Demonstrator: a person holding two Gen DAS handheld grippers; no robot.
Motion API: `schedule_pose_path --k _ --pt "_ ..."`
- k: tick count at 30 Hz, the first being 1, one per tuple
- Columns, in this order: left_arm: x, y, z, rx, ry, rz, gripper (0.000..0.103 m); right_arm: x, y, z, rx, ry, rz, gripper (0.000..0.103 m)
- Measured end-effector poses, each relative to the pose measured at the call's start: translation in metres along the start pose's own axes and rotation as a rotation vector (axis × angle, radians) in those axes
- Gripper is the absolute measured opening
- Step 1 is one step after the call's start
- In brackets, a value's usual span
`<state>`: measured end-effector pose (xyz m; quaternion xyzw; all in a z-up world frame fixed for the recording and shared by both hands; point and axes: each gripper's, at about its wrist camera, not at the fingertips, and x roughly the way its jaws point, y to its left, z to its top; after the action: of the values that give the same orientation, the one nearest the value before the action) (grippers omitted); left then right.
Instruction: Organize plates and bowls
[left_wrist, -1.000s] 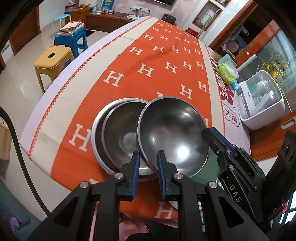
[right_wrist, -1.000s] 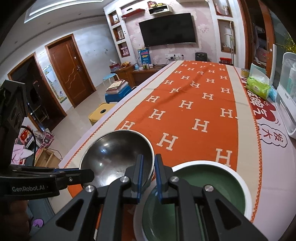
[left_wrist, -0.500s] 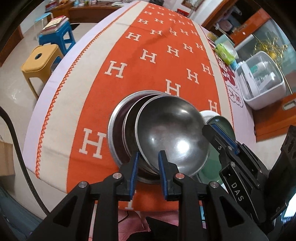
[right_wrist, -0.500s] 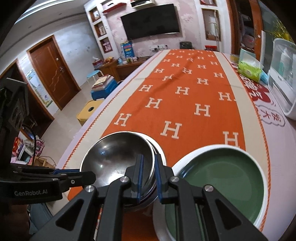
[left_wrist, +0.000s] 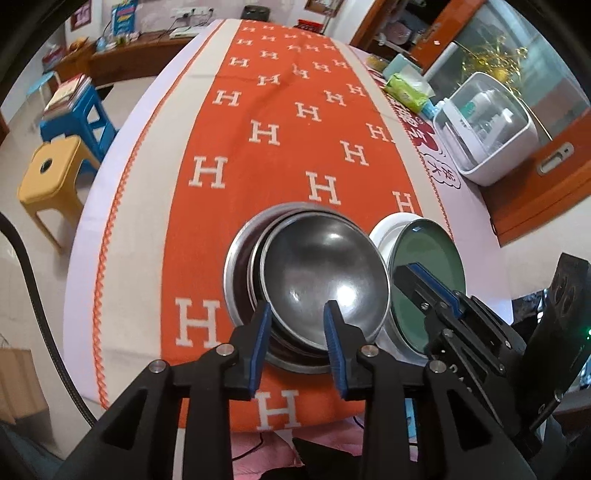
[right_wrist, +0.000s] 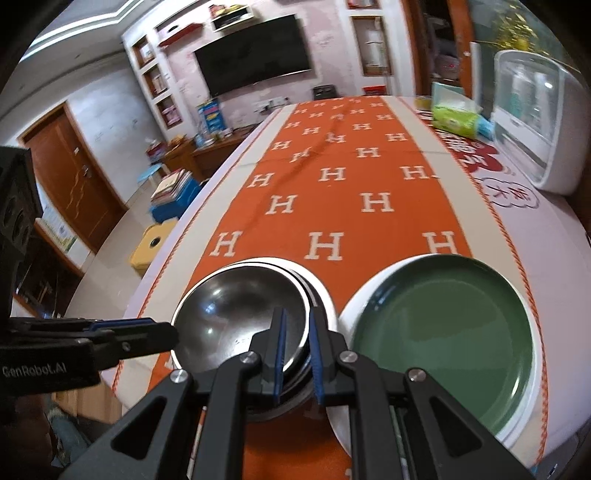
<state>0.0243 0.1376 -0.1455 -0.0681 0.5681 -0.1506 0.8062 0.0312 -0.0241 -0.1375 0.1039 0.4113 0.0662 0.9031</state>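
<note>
A steel bowl (left_wrist: 325, 273) sits nested in a stack of steel bowls (left_wrist: 240, 280) near the table's front edge; it also shows in the right wrist view (right_wrist: 236, 314). My left gripper (left_wrist: 297, 314) is open, its fingers astride the top bowl's near rim. My right gripper (right_wrist: 297, 325) is slightly open around the bowls' right rim; it also shows in the left wrist view (left_wrist: 428, 280). A green plate with a white rim (right_wrist: 443, 332) lies right of the stack and shows in the left wrist view too (left_wrist: 424, 251).
An orange H-patterned runner (left_wrist: 288, 122) covers the long table. A white lidded container (left_wrist: 484, 136) and a green tissue pack (left_wrist: 406, 92) stand at the right edge. Yellow (left_wrist: 48, 173) and blue (left_wrist: 74, 122) stools stand on the floor to the left.
The top bowl has come down into the stack. My left gripper has opened and let go of its rim. My right gripper has parted slightly. Both have drawn back.
</note>
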Motion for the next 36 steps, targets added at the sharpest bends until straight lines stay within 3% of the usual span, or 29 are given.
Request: schedule_pose_path --k 3,11,17,24,36 --pt "-0.004 0.002 0.004 0.028 -0.012 0.01 0.031 -0.003 -0.006 -0.003 0.053 -0.013 -0.008 0.012" --pt "-0.005 0.011 0.01 0.09 -0.009 0.027 0.054 -0.004 -0.019 -0.015 0.188 -0.018 -0.038 0.012" --pt "0.003 0.017 0.016 0.104 0.028 0.029 0.063 0.001 -0.028 -0.022 0.252 0.013 -0.019 0.014" --pt "0.017 0.024 0.021 0.105 0.083 0.017 0.066 -0.002 -0.037 -0.029 0.333 0.008 -0.002 0.045" --pt "0.045 0.029 0.026 0.116 0.184 0.013 0.066 0.015 -0.037 -0.038 0.382 0.108 0.144 0.058"
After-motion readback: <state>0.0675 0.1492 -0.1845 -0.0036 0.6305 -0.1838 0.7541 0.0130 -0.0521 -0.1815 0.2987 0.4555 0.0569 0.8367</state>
